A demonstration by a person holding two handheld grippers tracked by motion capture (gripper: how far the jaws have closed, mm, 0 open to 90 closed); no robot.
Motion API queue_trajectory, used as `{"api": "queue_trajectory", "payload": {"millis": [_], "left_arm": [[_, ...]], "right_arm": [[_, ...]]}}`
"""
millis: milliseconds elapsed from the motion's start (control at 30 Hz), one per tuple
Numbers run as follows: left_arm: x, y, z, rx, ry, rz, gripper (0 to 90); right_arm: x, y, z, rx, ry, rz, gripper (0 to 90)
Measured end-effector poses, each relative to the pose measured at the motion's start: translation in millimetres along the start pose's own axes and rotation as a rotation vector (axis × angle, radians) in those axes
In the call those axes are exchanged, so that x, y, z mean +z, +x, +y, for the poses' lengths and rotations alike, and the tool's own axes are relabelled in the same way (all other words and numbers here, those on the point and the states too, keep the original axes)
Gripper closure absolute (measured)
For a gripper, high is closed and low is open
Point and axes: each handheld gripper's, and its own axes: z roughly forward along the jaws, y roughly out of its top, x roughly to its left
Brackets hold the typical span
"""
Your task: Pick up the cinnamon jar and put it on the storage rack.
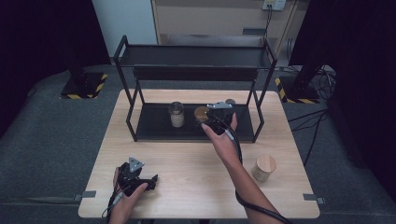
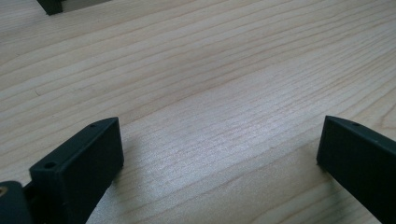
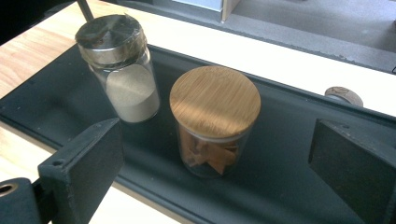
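Note:
A glass jar with a wooden lid (image 3: pixel 215 100) holding brown pieces stands on the lower shelf of a black rack (image 3: pixel 289 186). My right gripper (image 3: pixel 217 140) is open just in front of it, one jaw to each side, not touching. In the high view the right gripper (image 1: pixel 210 120) sits at the shelf's front edge beside that jar (image 1: pixel 201 113). A jar of white powder with a metal lid (image 3: pixel 119 65) stands to its left. My left gripper (image 1: pixel 148 181) rests low over the table's front left, open, with bare wood between its jaws (image 2: pixel 219 135).
The two-tier black rack (image 1: pixel 196 56) spans the back of the wooden table (image 1: pixel 187 163). Another wooden-lidded jar (image 1: pixel 264 168) stands on the table at the right. A small dark round object (image 3: pixel 343 95) lies behind the shelf. A rack foot (image 2: pixel 50 5) shows far ahead of the left gripper.

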Motion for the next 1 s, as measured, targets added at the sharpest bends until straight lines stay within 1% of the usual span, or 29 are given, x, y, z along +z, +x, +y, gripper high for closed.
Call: {"api": "queue_trajectory", "payload": {"millis": [100, 267, 333, 433, 667, 900, 1000], "left_arm": [[0.0, 0.0, 0.0, 0.0, 0.0, 0.0, 0.0], [0.0, 0.0, 0.0, 0.0, 0.0, 0.0, 0.0], [0.0, 0.0, 0.0, 0.0, 0.0, 0.0, 0.0], [0.0, 0.0, 0.0, 0.0, 0.0, 0.0, 0.0], [0.0, 0.0, 0.0, 0.0, 0.0, 0.0, 0.0], [0.0, 0.0, 0.0, 0.0, 0.0, 0.0, 0.0], [0.0, 0.0, 0.0, 0.0, 0.0, 0.0, 0.0]], "right_arm": [[-7.1, -0.5, -1.1, 0.003, -0.007, 0.003, 3.4], [-19.8, -1.6, -4.6, -0.013, -0.014, 0.007, 3.4], [-23.0, -2.8, -5.8, -0.008, -0.02, 0.01, 3.6], [-28.9, -6.2, -9.5, -0.001, -0.02, 0.013, 3.6], [-44.6, -12.3, -18.4, -0.005, -0.021, 0.011, 3.5], [-55.9, -14.8, -25.7, -0.009, -0.014, 0.018, 3.5], [-60.7, -16.1, -28.8, -0.003, -0.012, 0.021, 3.5]]}}
